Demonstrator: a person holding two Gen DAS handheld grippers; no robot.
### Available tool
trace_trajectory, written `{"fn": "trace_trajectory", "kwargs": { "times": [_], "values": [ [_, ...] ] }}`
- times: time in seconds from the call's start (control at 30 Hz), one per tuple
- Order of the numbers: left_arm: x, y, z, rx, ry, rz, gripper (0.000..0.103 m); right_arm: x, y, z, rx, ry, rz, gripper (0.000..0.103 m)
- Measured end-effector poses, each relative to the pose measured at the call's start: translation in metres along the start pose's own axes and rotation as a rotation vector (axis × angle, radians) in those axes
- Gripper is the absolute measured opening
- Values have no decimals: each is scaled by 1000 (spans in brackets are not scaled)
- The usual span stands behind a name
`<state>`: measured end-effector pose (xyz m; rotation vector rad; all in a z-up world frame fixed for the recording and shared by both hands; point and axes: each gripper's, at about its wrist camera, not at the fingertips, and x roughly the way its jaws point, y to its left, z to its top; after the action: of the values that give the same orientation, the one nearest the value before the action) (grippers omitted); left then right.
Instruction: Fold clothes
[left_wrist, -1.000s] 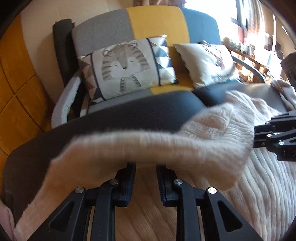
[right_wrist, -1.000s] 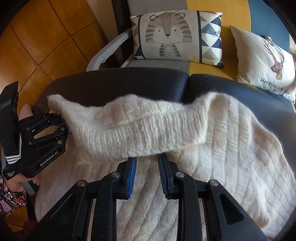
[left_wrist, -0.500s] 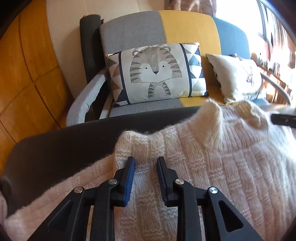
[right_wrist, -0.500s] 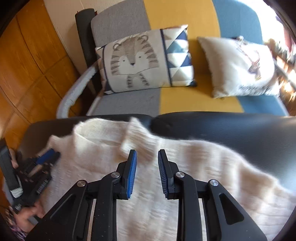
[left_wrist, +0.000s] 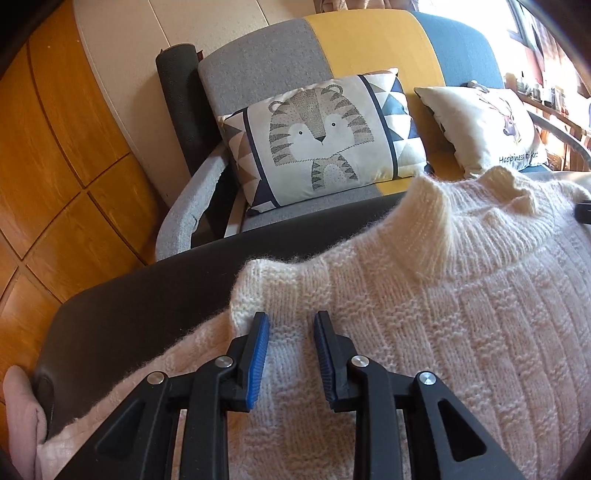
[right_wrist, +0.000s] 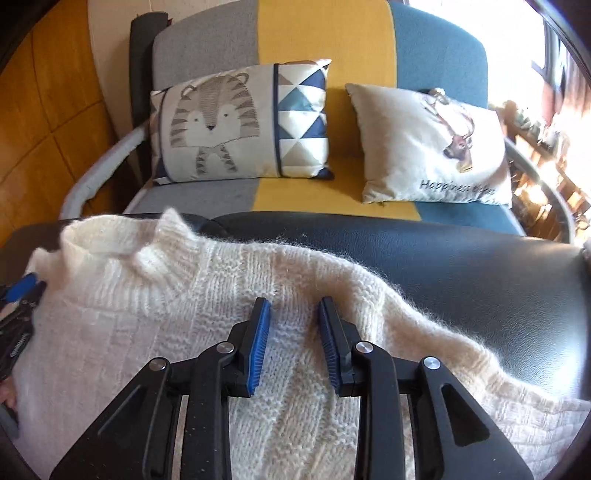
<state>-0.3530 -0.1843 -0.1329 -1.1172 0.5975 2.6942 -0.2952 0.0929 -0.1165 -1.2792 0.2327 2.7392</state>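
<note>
While the left wrist camera looks down along its own fingers, the left gripper (left_wrist: 291, 354) hovers over the near left shoulder of a cream knitted sweater (left_wrist: 443, 332), its blue-padded jaws standing a little apart with nothing pinched between them; the knit lies under the gap rather than in it. The sweater is spread flat on a dark padded surface (left_wrist: 147, 302), its ribbed collar (left_wrist: 454, 218) standing up and pointing toward the sofa (left_wrist: 280, 48) behind. A small corner of the shoulder curls up just beyond the left fingertip. On the sofa lean a tiger cushion (left_wrist: 321, 136) and, to its right, a pale deer cushion (left_wrist: 480, 122). A pink cloth (left_wrist: 22, 413) hangs at the near left end of the dark surface. The tip of the right gripper (left_wrist: 583, 212) just enters at the right edge, beside the collar.

From the right wrist camera, the right gripper (right_wrist: 293, 343) is over the sweater (right_wrist: 147, 350) near its right shoulder, where the sleeve runs off to the lower right across the dark padded surface (right_wrist: 461, 266). Its jaws are opening, and the pads press on nothing; only flat knit shows between them. The collar (right_wrist: 122, 251) lies to the upper left, and the left gripper (right_wrist: 22, 295) shows at the left edge, beside that collar. The tiger cushion (right_wrist: 236, 122) and deer cushion (right_wrist: 432, 144) rest on the sofa (right_wrist: 325, 40) beyond.
</note>
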Motion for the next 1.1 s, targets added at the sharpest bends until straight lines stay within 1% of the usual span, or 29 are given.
{"fn": "trace_trajectory", "kwargs": {
  "times": [0.1,0.13,0.17,0.2,0.3,0.33,0.4,0.43,0.5,0.6,0.67,0.73,0.77,0.83,0.87,0.9,0.93,1.03,1.1],
  "values": [
    [-16,3,-3,52,22,-20,25,-46,-16,-18,62,-62,44,32],
    [-24,3,-8,46,23,-28,25,-63,-23,-28,77,-88,37,34],
    [-35,2,-16,37,28,-57,25,-79,-31,-39,93,-107,12,38],
    [-46,1,-25,27,34,-87,25,-92,-39,-51,115,-116,-15,39],
    [-76,-12,-56,7,71,-174,26,-127,-67,-91,228,-113,-34,40],
    [-88,-21,-66,2,59,-163,26,-133,-74,-103,252,-96,-39,40],
    [-112,-30,-84,13,23,-142,26,-136,-84,-125,259,-49,-60,40],
    [-121,-36,-89,32,22,-138,26,-138,-87,-133,254,-43,-76,40],
    [-135,-45,-97,81,3,-93,26,-135,-95,-144,256,-42,-110,40],
    [-142,-56,-107,148,-18,-41,26,-119,-115,-145,252,-14,-174,40],
    [-145,-60,-110,169,-25,-21,26,-108,-126,-143,217,1,-217,38],
    [-145,-58,-109,173,-25,-14,26,-100,-135,-137,185,16,-261,37],
    [-145,-58,-109,175,-27,-9,26,-98,-139,-134,186,25,-271,38],
    [-144,-59,-108,179,-31,-1,26,-101,-145,-129,246,43,-269,38],
    [-143,-59,-108,180,-33,2,26,-105,-144,-127,279,41,-268,38],
    [-140,-57,-106,178,-34,1,26,-114,-139,-125,296,16,-252,39],
    [-139,-56,-105,172,-35,-4,26,-121,-126,-124,283,-9,-218,40],
    [-138,-53,-106,148,-33,-29,26,-131,-67,-116,174,-38,-109,40],
    [-138,-49,-106,123,-29,-58,26,-126,-22,-117,71,-9,-52,40]
  ]
}}
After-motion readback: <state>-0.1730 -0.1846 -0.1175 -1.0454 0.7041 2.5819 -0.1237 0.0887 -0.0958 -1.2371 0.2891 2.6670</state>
